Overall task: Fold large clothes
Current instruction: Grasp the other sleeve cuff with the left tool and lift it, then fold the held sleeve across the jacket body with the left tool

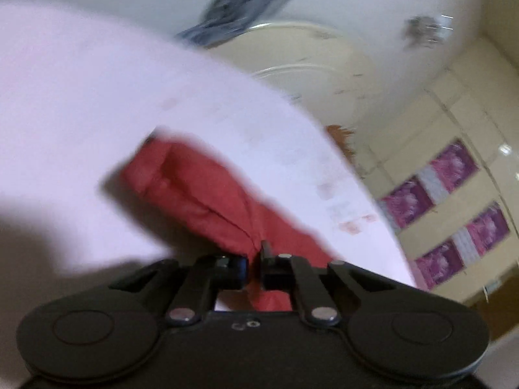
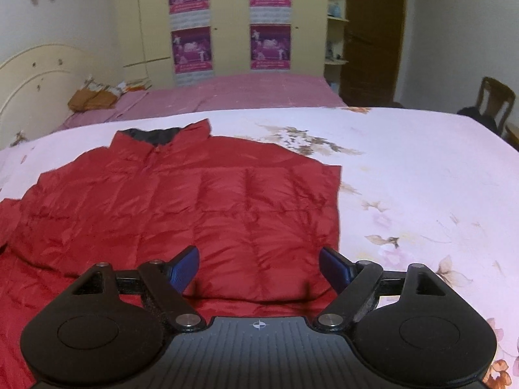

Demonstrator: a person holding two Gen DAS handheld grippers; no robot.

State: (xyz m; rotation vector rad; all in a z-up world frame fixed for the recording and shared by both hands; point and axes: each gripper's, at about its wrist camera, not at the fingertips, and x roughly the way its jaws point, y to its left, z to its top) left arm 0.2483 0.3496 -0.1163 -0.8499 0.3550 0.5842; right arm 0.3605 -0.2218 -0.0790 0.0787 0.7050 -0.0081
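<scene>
Left wrist view is showing the left gripper (image 1: 254, 267) with its jaws closing tight on a bunched fold of the red puffer jacket (image 1: 207, 201). A stitched seam is running along the pinched cloth, which is trailing away toward 11 o'clock over the pale floral bedsheet (image 1: 97, 97). This whole view is smearing with motion blur and tilting hard, so the jacket's outline is staying soft, and which part of it is being gripped is not possible to tell. Purple posters (image 1: 447, 201) are showing at 3 o'clock on a cream wardrobe (image 1: 421, 123), and something blue-grey at 12 o'clock is too blurred to name.

Right wrist view is giving the clear look. The right gripper (image 2: 259, 269) is hovering with its blue-padded fingers (image 2: 185, 269) spread wide and gripping nothing, just above the jacket's lower edge. The jacket is lying flat on the sheet, zipped front up, quilted in puffy squares, with its collar (dark lining showing inside) pointing to 12 o'clock. Its right side is ending in a straight folded edge at 2 o'clock, while its left part is running out of frame at 9 o'clock. Behind, a pink bed (image 2: 227, 94) is standing before the postered wardrobe, and a wooden chair (image 2: 493, 100) is sitting at 3 o'clock.
</scene>
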